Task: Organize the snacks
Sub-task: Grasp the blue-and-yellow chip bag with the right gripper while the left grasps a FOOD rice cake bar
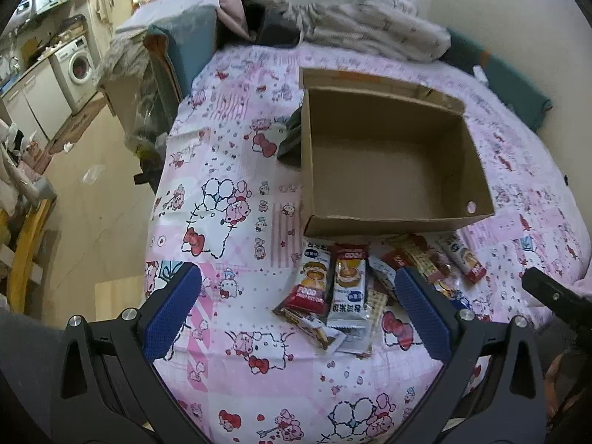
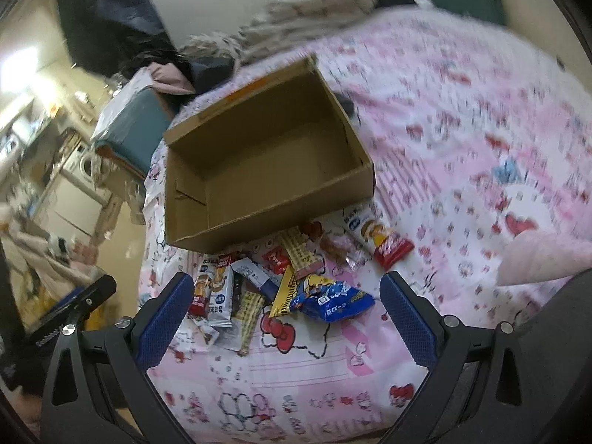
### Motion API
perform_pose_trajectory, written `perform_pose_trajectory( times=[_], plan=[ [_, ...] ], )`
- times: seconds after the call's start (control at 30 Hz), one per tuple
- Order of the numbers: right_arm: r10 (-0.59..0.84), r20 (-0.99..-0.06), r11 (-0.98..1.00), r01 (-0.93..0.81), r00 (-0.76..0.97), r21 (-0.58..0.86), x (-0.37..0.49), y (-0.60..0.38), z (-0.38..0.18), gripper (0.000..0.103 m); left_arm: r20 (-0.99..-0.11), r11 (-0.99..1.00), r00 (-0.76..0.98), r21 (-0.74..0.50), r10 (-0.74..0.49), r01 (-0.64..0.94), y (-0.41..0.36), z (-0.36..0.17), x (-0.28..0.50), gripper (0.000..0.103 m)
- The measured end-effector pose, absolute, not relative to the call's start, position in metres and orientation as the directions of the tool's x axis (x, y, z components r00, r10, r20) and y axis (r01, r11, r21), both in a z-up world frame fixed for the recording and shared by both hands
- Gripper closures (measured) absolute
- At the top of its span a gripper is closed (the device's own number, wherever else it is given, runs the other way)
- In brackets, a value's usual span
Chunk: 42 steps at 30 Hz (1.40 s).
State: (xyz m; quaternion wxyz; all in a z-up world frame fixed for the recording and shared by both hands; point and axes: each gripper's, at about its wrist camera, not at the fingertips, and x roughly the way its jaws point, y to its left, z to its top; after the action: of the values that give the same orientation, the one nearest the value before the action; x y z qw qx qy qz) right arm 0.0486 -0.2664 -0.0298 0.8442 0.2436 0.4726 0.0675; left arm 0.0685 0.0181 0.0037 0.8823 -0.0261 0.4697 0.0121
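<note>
Crowding snack packets (image 2: 281, 281), cardboard box (image 1: 388, 155) just beyond, dark pouch (image 1: 290, 137) beside

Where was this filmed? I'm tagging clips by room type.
Most likely a small lived-in home, a bedroom or studio. A cartoon-print pink sheet covers a bed-like surface, a rumpled blanket lies at its far end, and a front-loading washing machine stands by kitchen-style cabinets to the left.

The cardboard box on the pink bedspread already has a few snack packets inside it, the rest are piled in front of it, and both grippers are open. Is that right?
Not quite: the cardboard box holds nothing, as both wrist views show. The snack packets all lie piled on the pink bedspread in front of it, and the left gripper and right gripper are indeed open.
</note>
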Motion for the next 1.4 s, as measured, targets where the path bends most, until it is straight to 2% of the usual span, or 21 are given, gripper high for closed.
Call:
perform_pose_trajectory(
  times=[0.17, 0.23, 0.27, 0.33, 0.43, 0.57, 0.67, 0.9, 0.97, 1.0, 1.17, 1.2, 1.4],
  plan=[
    [0.421, -0.787, 0.801, 0.222, 0.452, 0.556, 0.068, -0.282, -0.056, 0.001, -0.863, 0.998, 0.504, -0.018, 0.014, -0.059, 0.023, -0.005, 0.096, 0.0],
    [0.422, -0.809, 0.798, 0.255, 0.408, 0.545, 0.077, -0.285, -0.068, 0.003, -0.87, 0.997, 0.492, -0.01, 0.03, -0.079, 0.027, -0.009, 0.104, 0.0],
    [0.413, -0.824, 0.805, 0.268, 0.387, 0.53, 0.08, -0.285, -0.074, 0.006, -0.874, 0.996, 0.484, -0.008, 0.039, -0.094, 0.029, -0.01, 0.108, 0.0],
    [0.438, -0.832, 0.788, 0.301, 0.339, 0.537, 0.086, -0.284, -0.089, 0.019, -0.884, 0.994, 0.467, -0.028, 0.023, -0.102, 0.031, -0.015, 0.114, 0.0],
    [0.464, -0.838, 0.765, 0.349, 0.286, 0.542, 0.091, -0.281, -0.108, 0.029, -0.895, 0.993, 0.445, -0.038, 0.015, -0.109, 0.032, -0.024, 0.12, 0.0],
    [0.407, -0.895, 0.833, 0.328, 0.183, 0.446, 0.102, -0.267, -0.125, 0.029, -0.906, 0.994, 0.423, -0.04, 0.005, -0.097, 0.031, -0.04, 0.124, 0.0],
    [0.467, -0.868, 0.783, 0.376, 0.17, 0.495, 0.105, -0.267, -0.139, 0.029, -0.914, 0.991, 0.406, -0.049, 0.004, -0.121, 0.035, -0.052, 0.126, 0.0],
    [0.484, -0.859, 0.745, 0.436, 0.166, 0.504, 0.116, -0.264, -0.163, 0.03, -0.925, 0.986, 0.379, -0.074, -0.011, -0.151, 0.039, -0.065, 0.131, 0.0],
    [0.482, -0.859, 0.76, 0.406, 0.172, 0.508, 0.115, -0.261, -0.161, 0.04, -0.924, 0.984, 0.381, -0.074, -0.008, -0.16, 0.041, -0.064, 0.13, 0.0],
    [0.501, -0.85, 0.764, 0.377, 0.163, 0.523, 0.115, -0.257, -0.158, 0.062, -0.925, 0.983, 0.379, -0.078, -0.009, -0.165, 0.043, -0.065, 0.13, 0.0],
    [0.507, -0.848, 0.788, 0.316, 0.154, 0.529, 0.105, -0.246, -0.151, 0.077, -0.931, 0.976, 0.364, -0.09, -0.012, -0.2, 0.05, -0.069, 0.132, 0.0],
    [0.522, -0.838, 0.779, 0.311, 0.156, 0.544, 0.103, -0.246, -0.148, 0.103, -0.931, 0.974, 0.365, -0.091, -0.01, -0.206, 0.052, -0.069, 0.131, 0.0],
    [0.544, -0.816, 0.778, 0.246, 0.195, 0.578, 0.1, -0.239, -0.127, 0.103, -0.932, 0.972, 0.363, -0.083, 0.002, -0.218, 0.055, -0.07, 0.131, 0.0]
  ],
)
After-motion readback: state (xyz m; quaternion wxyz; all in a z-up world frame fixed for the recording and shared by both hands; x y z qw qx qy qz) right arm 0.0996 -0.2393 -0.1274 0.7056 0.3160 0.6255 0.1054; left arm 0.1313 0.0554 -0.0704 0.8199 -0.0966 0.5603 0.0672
